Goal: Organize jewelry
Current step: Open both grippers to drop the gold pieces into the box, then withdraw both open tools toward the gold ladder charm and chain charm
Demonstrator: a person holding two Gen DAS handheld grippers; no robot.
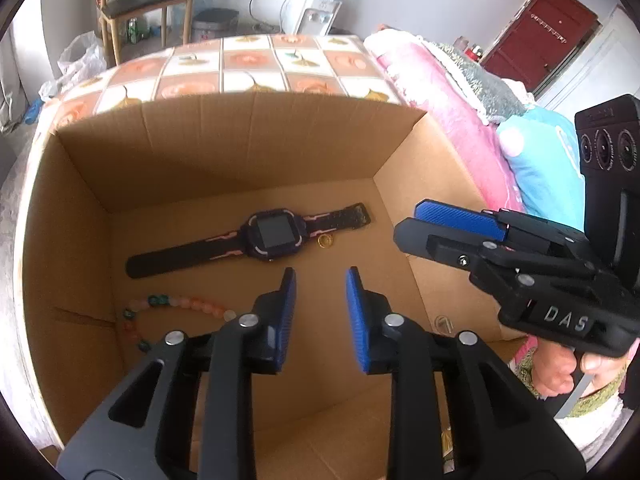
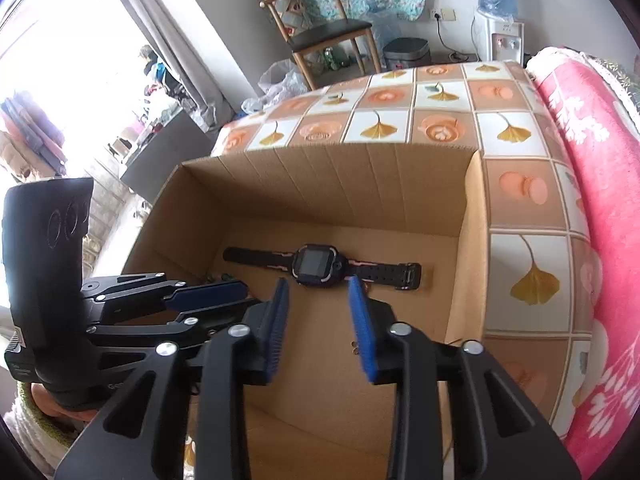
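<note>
left gripper (image 1: 320,300) and right gripper (image 2: 318,308) over the box (image 1: 248,140), both apart, empty | beads (image 1: 176,306) nearest, watch (image 1: 272,236) mid-floor, gold ring (image 1: 325,241) beside it | step: items dropped in; next likely withdraw, fetch another

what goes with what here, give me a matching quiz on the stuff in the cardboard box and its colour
Things:
1. watch
2. bead bracelet
3. small ring
4. tong pads

Colours:
A. gold
B. blue
C. black with pink trim
D. pink, white and green

Pairs: 1-C, 2-D, 3-A, 4-B
</note>
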